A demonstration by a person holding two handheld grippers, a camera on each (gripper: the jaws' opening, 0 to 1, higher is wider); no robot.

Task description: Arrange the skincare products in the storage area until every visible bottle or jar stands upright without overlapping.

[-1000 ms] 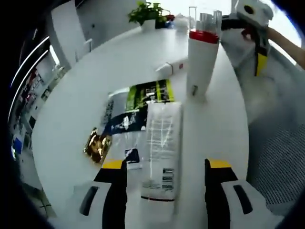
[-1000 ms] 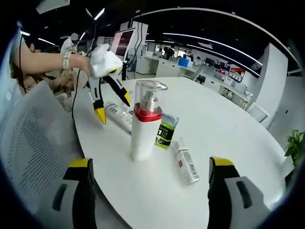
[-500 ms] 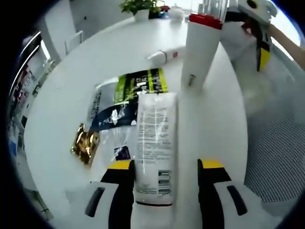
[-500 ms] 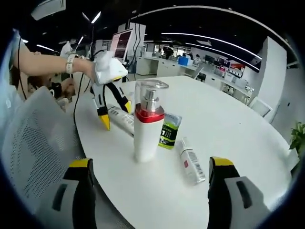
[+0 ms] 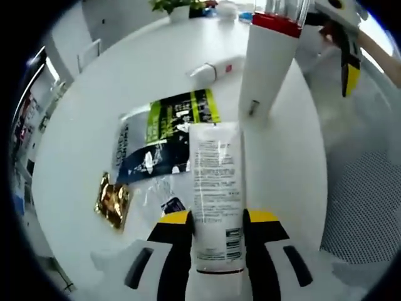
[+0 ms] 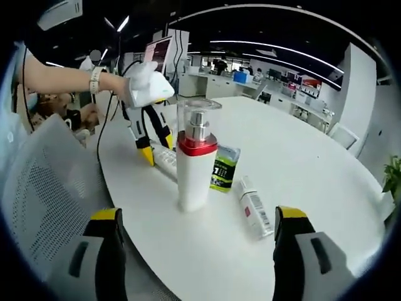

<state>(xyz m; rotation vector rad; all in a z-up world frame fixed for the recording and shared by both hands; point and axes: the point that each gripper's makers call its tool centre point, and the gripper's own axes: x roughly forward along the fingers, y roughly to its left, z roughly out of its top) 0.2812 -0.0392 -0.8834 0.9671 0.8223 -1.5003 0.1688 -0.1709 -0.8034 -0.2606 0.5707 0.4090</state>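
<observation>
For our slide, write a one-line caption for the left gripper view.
Left gripper closing around a flat-lying white tube beside an upright red-collared pump bottle on a white table.

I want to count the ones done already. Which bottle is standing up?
The tall white pump bottle with the red collar. The small white bottle and the flat white tube both lie on the table.

Both views are bright and evenly lit, and ceiling strip lights (image 6: pixel 276 53) streak across the right gripper view toward one o'clock. The white worktop (image 5: pixel 94 119) glares with only faint shadows, and fisheye bending and softness grow toward the edges.
</observation>
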